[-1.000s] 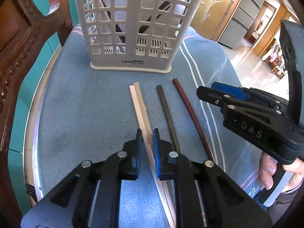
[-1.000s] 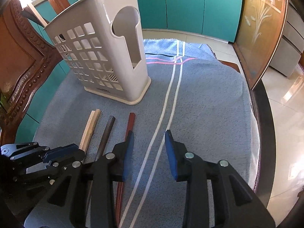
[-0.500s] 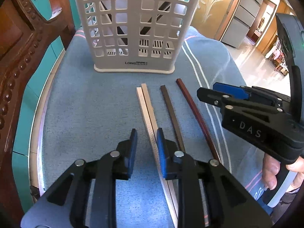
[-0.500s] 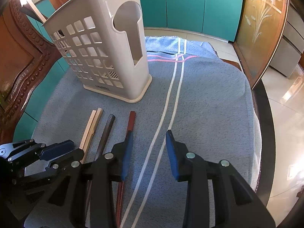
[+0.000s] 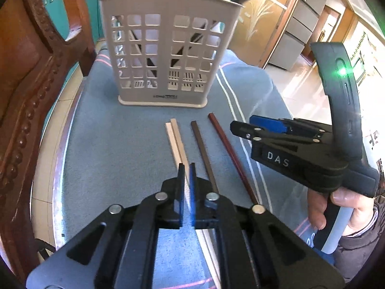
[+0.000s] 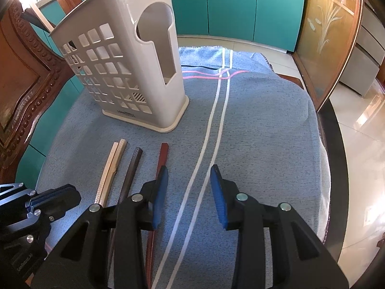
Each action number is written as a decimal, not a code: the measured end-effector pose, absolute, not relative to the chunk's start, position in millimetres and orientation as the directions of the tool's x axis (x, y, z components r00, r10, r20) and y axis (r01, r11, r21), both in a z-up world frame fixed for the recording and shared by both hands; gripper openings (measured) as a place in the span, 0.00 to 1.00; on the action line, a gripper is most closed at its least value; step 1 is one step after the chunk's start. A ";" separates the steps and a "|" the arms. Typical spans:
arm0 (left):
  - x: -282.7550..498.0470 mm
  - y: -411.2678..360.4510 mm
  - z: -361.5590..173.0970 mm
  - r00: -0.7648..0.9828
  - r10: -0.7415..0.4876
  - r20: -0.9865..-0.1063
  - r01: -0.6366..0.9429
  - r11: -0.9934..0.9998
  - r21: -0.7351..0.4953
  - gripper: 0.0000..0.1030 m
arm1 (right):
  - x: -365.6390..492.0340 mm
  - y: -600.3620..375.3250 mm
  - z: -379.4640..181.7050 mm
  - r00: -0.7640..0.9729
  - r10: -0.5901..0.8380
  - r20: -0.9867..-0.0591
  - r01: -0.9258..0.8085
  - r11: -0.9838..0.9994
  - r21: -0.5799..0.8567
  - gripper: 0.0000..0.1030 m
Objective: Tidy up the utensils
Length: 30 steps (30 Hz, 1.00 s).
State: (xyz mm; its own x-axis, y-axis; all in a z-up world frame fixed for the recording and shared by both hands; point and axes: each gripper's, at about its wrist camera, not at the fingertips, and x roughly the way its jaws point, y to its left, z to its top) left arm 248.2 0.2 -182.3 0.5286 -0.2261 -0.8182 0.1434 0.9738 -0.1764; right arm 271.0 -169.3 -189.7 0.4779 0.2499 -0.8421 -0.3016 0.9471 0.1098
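Note:
Several chopsticks lie side by side on the blue cloth: a pale pair (image 5: 176, 139) (image 6: 112, 166), a dark brown one (image 5: 202, 147) (image 6: 131, 171) and a red-brown one (image 5: 226, 142) (image 6: 160, 161). The white slotted utensil holder (image 5: 166, 55) (image 6: 125, 72) stands behind them. My left gripper (image 5: 186, 168) hovers above the pale pair, jaws nearly closed with a thin gap and nothing visibly held. My right gripper (image 6: 189, 183) is open and empty, its left finger over the red-brown chopstick; it also shows in the left wrist view (image 5: 243, 126).
A carved wooden chair (image 5: 28, 77) stands at the table's left edge. The blue cloth (image 6: 264, 132) with white stripes covers the round table. Teal cabinets (image 6: 235, 4) are behind. Dark and pale utensils stick out of the holder.
My left gripper's jaws opened, then closed to a narrow gap, and it has lifted and pulled back from the holder. The right gripper has barely moved.

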 end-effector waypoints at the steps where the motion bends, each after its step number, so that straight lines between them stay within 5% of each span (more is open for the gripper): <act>1: 247.5 1.7 -182.0 0.529 -0.220 -0.820 0.136 0.975 -0.174 0.15 | 271.5 -168.7 -189.7 0.478 0.251 -0.842 -0.302 0.947 0.110 0.36; 11: 243.1 16.4 -180.3 0.536 -0.214 -0.817 0.123 0.977 -0.175 0.24 | 269.9 -162.7 -189.5 0.476 0.257 -0.841 -0.317 0.942 0.109 0.39; 15: 241.1 5.6 -177.4 0.545 -0.224 -0.808 0.155 0.974 -0.166 0.49 | 269.9 -163.3 -189.6 0.478 0.255 -0.841 -0.312 0.944 0.108 0.39; 19: 240.9 9.4 -177.6 0.549 -0.216 -0.807 0.144 0.976 -0.164 0.48 | 271.3 -165.8 -190.1 0.478 0.256 -0.840 -0.308 0.945 0.112 0.39; 24: 246.8 23.3 -185.0 0.534 -0.178 -0.826 0.069 0.983 -0.168 0.32 | 269.5 -163.4 -189.1 0.480 0.265 -0.836 -0.323 0.940 0.113 0.39; 30: 254.0 16.4 -201.5 0.492 -0.167 -0.854 0.082 0.986 -0.145 0.32 | 267.2 -161.1 -187.3 0.479 0.267 -0.836 -0.325 0.939 0.114 0.39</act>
